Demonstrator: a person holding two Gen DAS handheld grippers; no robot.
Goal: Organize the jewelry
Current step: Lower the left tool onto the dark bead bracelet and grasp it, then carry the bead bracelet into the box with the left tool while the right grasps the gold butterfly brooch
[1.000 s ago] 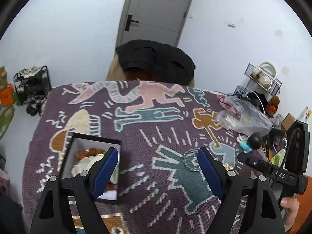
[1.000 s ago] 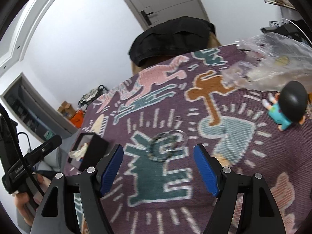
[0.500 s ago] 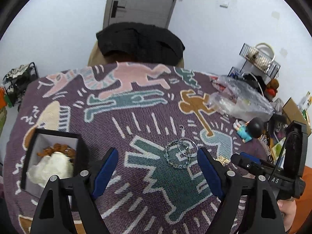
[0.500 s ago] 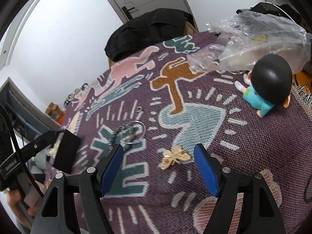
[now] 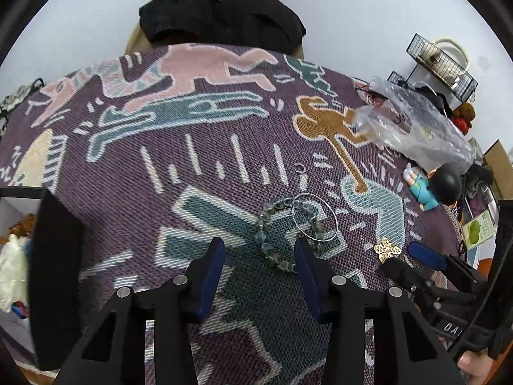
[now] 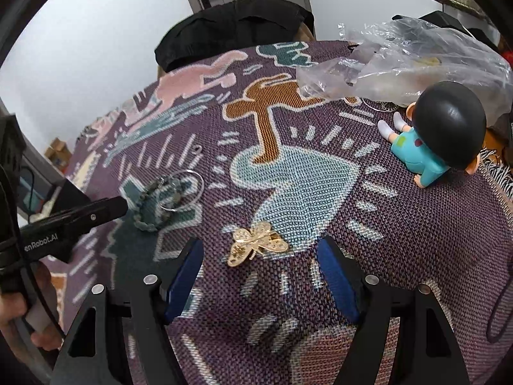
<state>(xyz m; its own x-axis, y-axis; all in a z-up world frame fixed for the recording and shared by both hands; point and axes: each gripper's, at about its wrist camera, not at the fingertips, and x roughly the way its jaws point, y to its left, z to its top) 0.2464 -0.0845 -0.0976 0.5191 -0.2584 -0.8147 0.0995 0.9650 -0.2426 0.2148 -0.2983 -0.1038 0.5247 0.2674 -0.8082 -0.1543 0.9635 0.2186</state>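
The left hand-held gripper (image 5: 259,256) hangs low over the patterned woven cloth (image 5: 198,173) covering the surface, its blue-padded jaws apart and empty, with the near arc of the grey-green beaded bracelet (image 5: 272,240) lying between their tips. A thin silver hoop (image 5: 315,216) lies partly over the far side of the bracelet, and a small ring (image 5: 299,168) sits alone a little beyond both. The right hand-held gripper (image 6: 260,268) is likewise spread and holding nothing; the gold butterfly brooch (image 6: 256,243) lies flat on the cloth just ahead of its jaws, about centred between them. At the left edge of the left wrist view stands a dark open box (image 5: 48,256) with some pieces already in it — probably where these things belong. The bracelet looks light and limp, strung beads that will sag and swing once lifted, so pinching across one bead run at the near arc seems safest; the hoop overlapping it may snag and come along. The brooch is stiff, thin and smooth, lying flat on a textured weave — I judge it slippery and awkward to get under, best taken across the narrow body or a raised wing edge with the jaws pressed down into the cloth.
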